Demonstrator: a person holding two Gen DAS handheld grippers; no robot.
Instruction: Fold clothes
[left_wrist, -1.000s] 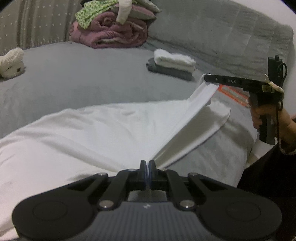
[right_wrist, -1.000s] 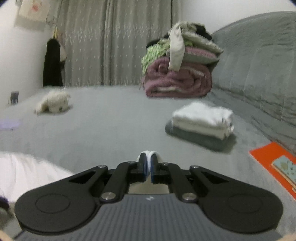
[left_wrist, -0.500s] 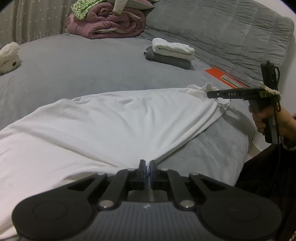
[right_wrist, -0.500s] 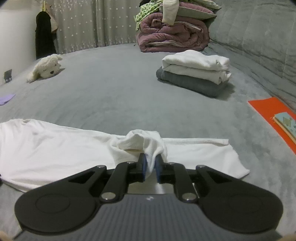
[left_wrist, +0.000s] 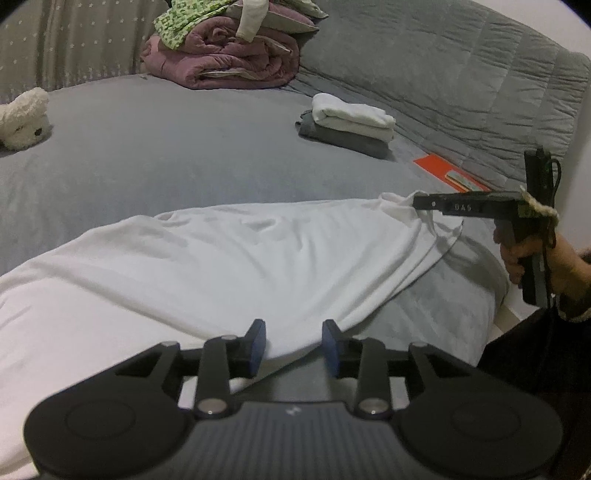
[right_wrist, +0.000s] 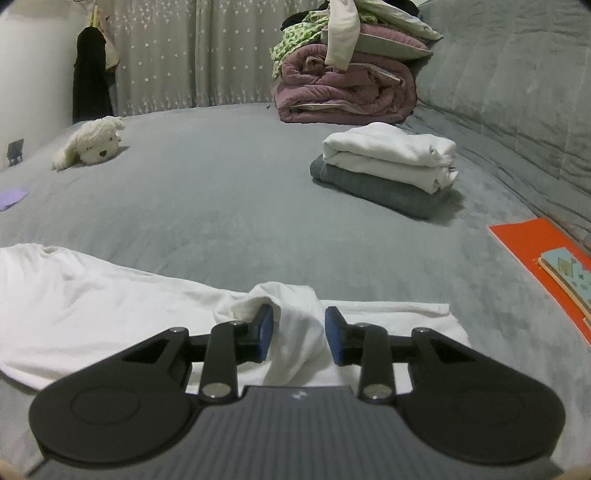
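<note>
Opening both tools right now, w/ the white shirt (left_wrist: 229, 266) spread across the grey bed (left_wrist: 166, 155) in front of you. Your left tool (left_wrist: 294, 341) has its jaws parted & still widening; the shirt's near edge lies between the blue pads (left_wrist: 258, 345) but they aren't pressing it. Your right tool (right_wrist: 299, 334) is doing the same: jaws spreading, a bunched ridge of shirt fabric standing up between the pads, touching the left one, clear of the right one. From the left wrist view you see that right tool side-on at the shirt's far corner, w/ your right hand (left_wrist: 532, 254) wrapped round its grip.

The shirt lies mostly flat, a few soft creases, one edge curling where it reaches the bed's side. Beyond it, well apart, sits a folded stack (right_wrist: 388, 166): white garment on top of a grey one. Further back is a heap of pink bedding (right_wrist: 347, 92) w/ green & cream items piled on. A white plush toy (right_wrist: 92, 144) lies on the far left of the bed. An orange sheet (right_wrist: 532, 247) w/ a small book on it rests at the right, near the grey padded headboard (left_wrist: 461, 81).
</note>
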